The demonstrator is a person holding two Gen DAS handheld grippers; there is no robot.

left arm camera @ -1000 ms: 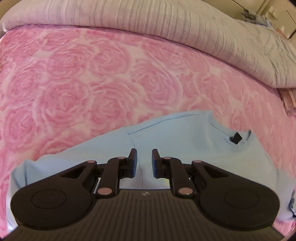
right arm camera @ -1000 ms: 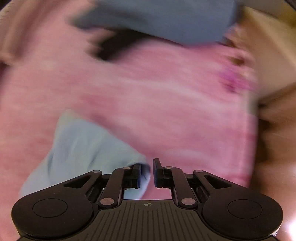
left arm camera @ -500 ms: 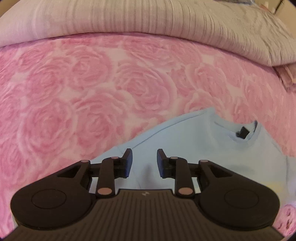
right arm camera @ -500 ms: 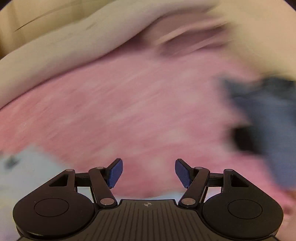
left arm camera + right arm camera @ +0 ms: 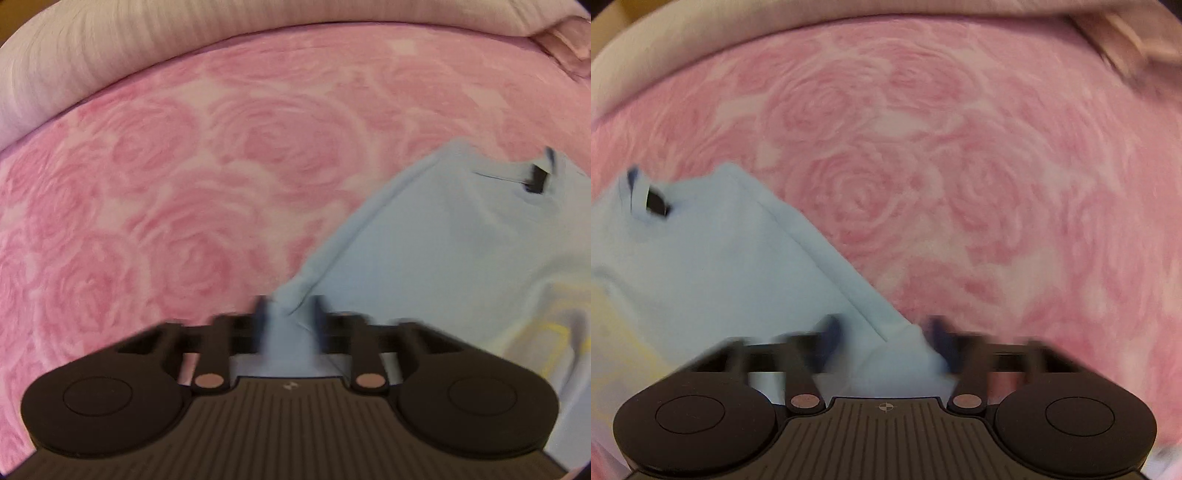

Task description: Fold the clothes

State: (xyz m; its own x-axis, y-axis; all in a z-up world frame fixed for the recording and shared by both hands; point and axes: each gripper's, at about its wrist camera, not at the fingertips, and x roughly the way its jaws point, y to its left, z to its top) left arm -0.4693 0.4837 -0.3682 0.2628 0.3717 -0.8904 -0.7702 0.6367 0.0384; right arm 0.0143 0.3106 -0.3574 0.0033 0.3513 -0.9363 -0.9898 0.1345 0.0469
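A light blue T-shirt [image 5: 443,236] with a black neck label [image 5: 536,181] and a yellow print lies on the pink rose bedspread [image 5: 184,184]. My left gripper [image 5: 288,317] has its blurred jaws a little apart, with the shirt's left sleeve edge bunched between them. In the right wrist view the same shirt [image 5: 701,266] lies at the left, its label [image 5: 656,203] near the top. My right gripper [image 5: 882,336] has wider, blurred jaws around the shirt's right sleeve edge.
A grey striped duvet [image 5: 147,33] is piled along the far edge of the bed, also in the right wrist view [image 5: 701,26]. A pink pillow edge [image 5: 569,40] shows at the far right.
My left gripper slid left to the sleeve edge, and cloth now sits between its jaws. My right gripper swung back from the bed's side to the shirt's right sleeve and opened.
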